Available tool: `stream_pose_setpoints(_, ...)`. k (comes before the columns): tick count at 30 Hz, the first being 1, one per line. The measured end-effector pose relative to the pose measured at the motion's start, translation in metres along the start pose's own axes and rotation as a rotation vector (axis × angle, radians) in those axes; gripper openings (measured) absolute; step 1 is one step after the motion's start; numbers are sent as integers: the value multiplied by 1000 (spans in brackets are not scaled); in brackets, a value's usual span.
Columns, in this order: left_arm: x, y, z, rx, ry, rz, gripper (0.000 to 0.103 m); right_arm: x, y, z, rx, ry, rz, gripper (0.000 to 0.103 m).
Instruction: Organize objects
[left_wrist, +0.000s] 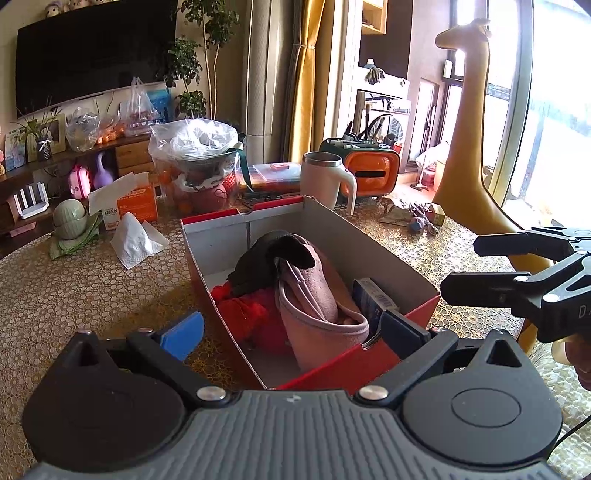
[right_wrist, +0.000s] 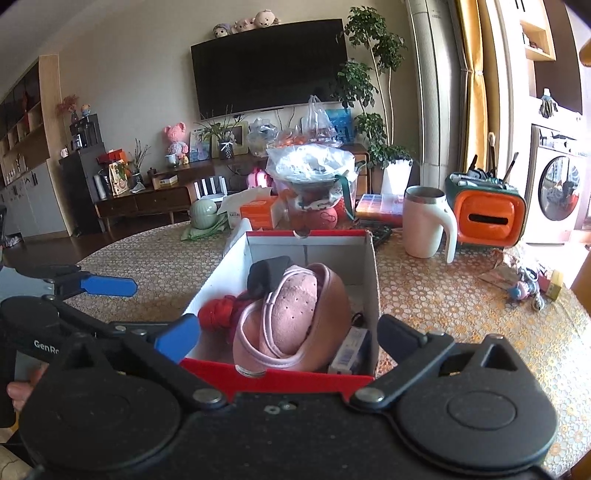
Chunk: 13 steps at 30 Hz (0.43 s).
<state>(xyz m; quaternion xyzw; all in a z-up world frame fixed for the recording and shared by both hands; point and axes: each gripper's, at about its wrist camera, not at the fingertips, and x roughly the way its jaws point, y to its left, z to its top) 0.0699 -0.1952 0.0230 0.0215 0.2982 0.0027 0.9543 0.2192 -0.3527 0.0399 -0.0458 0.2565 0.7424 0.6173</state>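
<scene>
A red and white cardboard box (left_wrist: 388, 254) (right_wrist: 371, 280) stands open on the table. In it lie a pink suede shoe (left_wrist: 314, 295) (right_wrist: 291, 317), a red cloth (left_wrist: 247, 314) (right_wrist: 218, 310), a dark item (left_wrist: 266, 254) and a small blue and white carton (left_wrist: 373, 299) (right_wrist: 349, 350). My left gripper (left_wrist: 295, 328) is open and empty, its fingers astride the box's near corner. My right gripper (right_wrist: 288, 336) is open and empty over the box's near wall. Each gripper shows in the other's view, the right one (left_wrist: 461, 269) and the left one (right_wrist: 110, 286), both open.
A white mug (left_wrist: 327, 179) (right_wrist: 424, 225), an orange tissue holder (left_wrist: 373, 173) (right_wrist: 487, 214), a bagged bowl of items (left_wrist: 199, 162) (right_wrist: 314, 181), an orange tissue box (left_wrist: 129, 203), a loose tissue (left_wrist: 136, 240) and small clutter (right_wrist: 528, 284) stand around the box. A yellow giraffe figure (left_wrist: 469, 140) stands right.
</scene>
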Motion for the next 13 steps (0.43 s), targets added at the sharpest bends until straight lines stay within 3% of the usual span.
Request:
stream_pose_setpoints(4, 2, -2, -2, -4, 5, 49, 103, 1, -2, -2, 12, 11, 1, 102)
stream_pose_setpoints(13, 5, -4, -4, 4, 19, 45, 103, 3, -7, -7, 34, 25, -20, 102)
